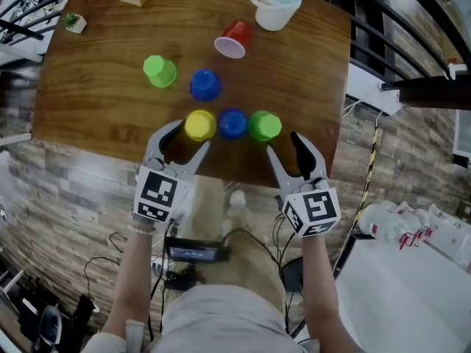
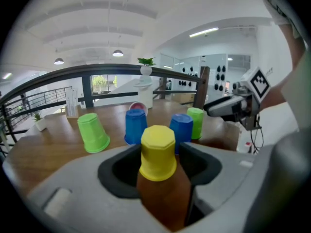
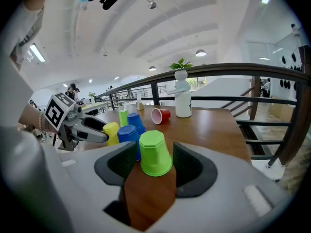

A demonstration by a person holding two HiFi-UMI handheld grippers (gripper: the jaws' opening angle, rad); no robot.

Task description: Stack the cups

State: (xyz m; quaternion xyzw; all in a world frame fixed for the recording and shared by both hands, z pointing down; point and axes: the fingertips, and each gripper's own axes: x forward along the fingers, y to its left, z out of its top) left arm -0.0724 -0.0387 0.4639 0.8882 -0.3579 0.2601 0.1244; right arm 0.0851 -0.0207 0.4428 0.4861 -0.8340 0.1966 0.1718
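Wooden table (image 1: 88, 101) with a dark railing (image 2: 73, 74) along its far side. Landmark = near blue cup (image 1: 232, 123), upside down, close to the table's near edge. Yellow cup (image 1: 199, 125) is just left of it and green cup (image 1: 264, 126) just right of it. Both are upside down, and the three form a tight row. Second blue cup (image 1: 205, 85) sits just behind it, slightly left. Light-green cup (image 1: 160, 71) is farther back-left of it, apart from the others, and both of these are inverted too. Red cup (image 1: 234, 39) lies on its side well behind it, mouth turned roughly toward the row. White jug (image 1: 276, 6) is farther behind still, at the far edge. Every cup sits alone, none stacked yet. Left gripper (image 1: 192, 134): jaws spread, yellow cup standing between the pads with a thin gap each side — no squeeze visible. Right gripper (image 1: 282, 142): same story — jaws spread around the green cup, pads clear of its walls. Both of those cups rest on the table, rims down.
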